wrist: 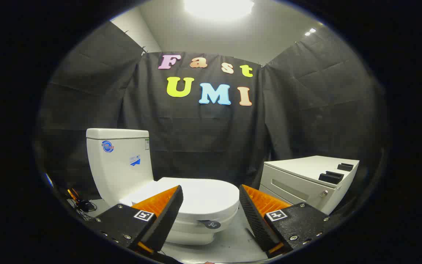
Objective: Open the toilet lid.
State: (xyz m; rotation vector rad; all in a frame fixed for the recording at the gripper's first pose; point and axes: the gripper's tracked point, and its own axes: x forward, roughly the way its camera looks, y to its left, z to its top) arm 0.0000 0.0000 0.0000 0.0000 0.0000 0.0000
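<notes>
White toilet [181, 194], lid [203, 196] down, tool [211, 209] spread wide and unladen just before it

So the gripper [211, 212] has its fingers spread wide with nothing between them, hovering just short of the toilet lid [205, 198], which is down flat. The tank [119, 161] sits far left, and a white cabinet [306, 179] is off to the right, apart from the toilet.
</notes>
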